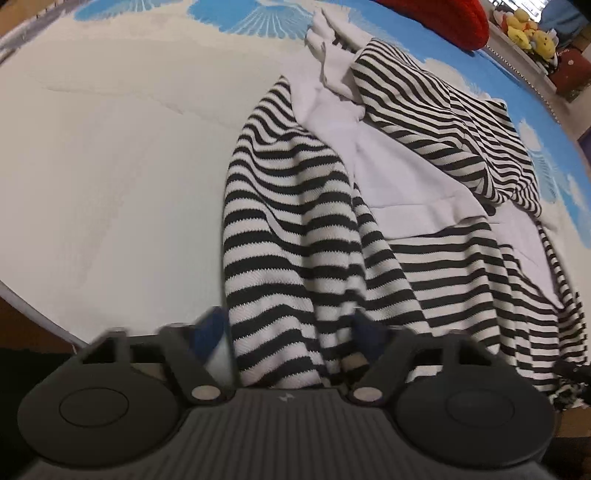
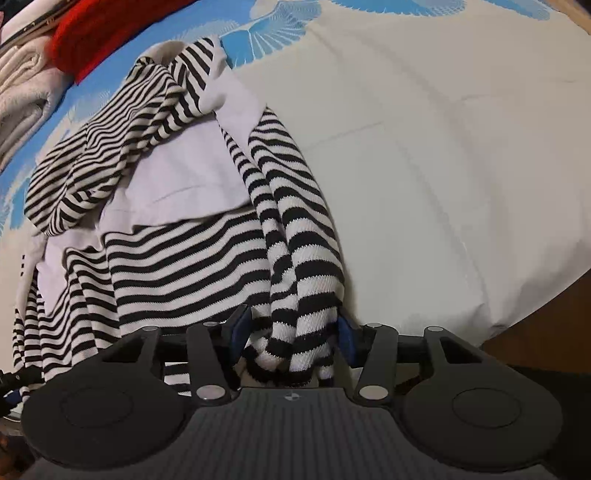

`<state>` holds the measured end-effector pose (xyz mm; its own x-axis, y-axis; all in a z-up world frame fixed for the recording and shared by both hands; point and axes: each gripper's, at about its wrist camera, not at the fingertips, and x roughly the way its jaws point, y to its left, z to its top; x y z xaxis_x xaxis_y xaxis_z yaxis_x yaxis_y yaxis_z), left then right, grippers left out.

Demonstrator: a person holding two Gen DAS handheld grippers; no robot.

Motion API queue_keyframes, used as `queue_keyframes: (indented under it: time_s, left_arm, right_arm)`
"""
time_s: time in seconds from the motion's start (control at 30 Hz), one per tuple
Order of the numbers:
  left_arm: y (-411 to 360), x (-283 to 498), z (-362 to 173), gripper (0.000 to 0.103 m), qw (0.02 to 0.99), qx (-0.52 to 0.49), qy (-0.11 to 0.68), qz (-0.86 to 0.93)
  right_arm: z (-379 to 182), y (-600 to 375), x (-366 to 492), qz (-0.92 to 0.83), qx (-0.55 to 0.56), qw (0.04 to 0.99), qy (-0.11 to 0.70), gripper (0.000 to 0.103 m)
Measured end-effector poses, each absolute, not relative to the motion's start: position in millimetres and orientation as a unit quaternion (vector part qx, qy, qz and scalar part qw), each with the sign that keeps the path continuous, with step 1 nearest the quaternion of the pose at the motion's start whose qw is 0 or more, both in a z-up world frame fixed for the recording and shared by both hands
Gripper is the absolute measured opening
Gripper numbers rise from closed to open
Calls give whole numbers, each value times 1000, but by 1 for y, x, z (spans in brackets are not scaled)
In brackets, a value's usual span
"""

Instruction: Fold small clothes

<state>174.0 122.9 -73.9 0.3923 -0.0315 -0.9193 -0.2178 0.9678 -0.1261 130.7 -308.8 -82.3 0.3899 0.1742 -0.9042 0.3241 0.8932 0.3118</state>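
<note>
Striped clothing (image 1: pixel 295 229), a black-and-white knit with pale lavender fabric (image 1: pixel 402 173) showing at its middle, sprawls across the bed sheet (image 1: pixel 110 155), which is white with blue fan patterns along its far edge. The garment lies rumpled, one sleeve bunched up toward the far side and the hem drawn toward me. My left claw (image 1: pixel 291 332) has closed its blue-padded fingers on a gathered fold of the striped knit at the near edge, the cloth rising in a ridge from between the pads. My right claw (image 2: pixel 293 332) likewise pinches a thick twist of the same knit, which runs in a rope-like band away from the fingers toward the collar end. Beyond the garment sits a red cloth (image 1: pixel 443 18) at the head of the bed, with folded white fabric (image 2: pixel 22 88) beside it in the right view. Small yellow plush toys (image 1: pixel 528 31) rest on a ledge off the bed's far corner.
</note>
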Motion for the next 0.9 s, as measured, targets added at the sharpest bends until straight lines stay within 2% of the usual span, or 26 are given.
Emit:
queue_keyframes:
  time_s: [0.07,0.13,0.2,0.23,0.33,0.4,0.43,0.47,0.53,0.57,0.6,0.67,0.8,0.83,0.9]
  left_arm:
    - [120,173,-72,13,834,-100,540,54]
    - [121,169,-64,9,842,-93,527,74]
    - [124,166,-57,8,848,-83,515,94]
    - [129,166,-55,8,847,-88,516,96]
    - [138,168,-59,12,834,-123,532,82]
    - [144,169,-63,26,825,-149,538,85]
    - [146,169,-64,37,823,-158,538,89]
    - [148,168,-63,42,823,-166,536,90]
    - [151,168,-62,45,824,-173,533,87]
    - [151,169,-61,47,824,-176,531,85]
    - [152,170,-62,47,824,-180,531,84]
    - [152,172,-64,47,821,-183,534,81]
    - [148,175,-71,47,820,-168,542,80]
    - [148,175,-72,44,821,-163,542,79]
    - [147,175,-72,32,824,-153,540,73]
  right_arm:
    - [-83,-307,132,-48,218,804,552,51]
    - [-84,-304,133,-50,208,807,550,46]
    - [-81,-302,133,-45,207,812,544,12]
    - [-78,-303,132,-45,213,814,539,7]
    - [-71,-306,127,-56,222,819,526,7]
    - [-74,-308,125,-66,228,813,531,7]
    - [-75,-309,124,-69,231,810,534,7]
    - [-77,-310,124,-69,234,809,535,9]
    - [-77,-309,124,-65,236,809,534,11]
    - [-77,-308,124,-61,235,810,534,19]
    - [-77,-307,123,-59,233,811,533,29]
    - [-76,-305,123,-56,231,812,533,36]
    - [-81,-301,126,-49,228,807,542,37]
    - [-82,-299,127,-48,222,808,543,37]
    - [-82,-295,128,-44,208,812,543,39]
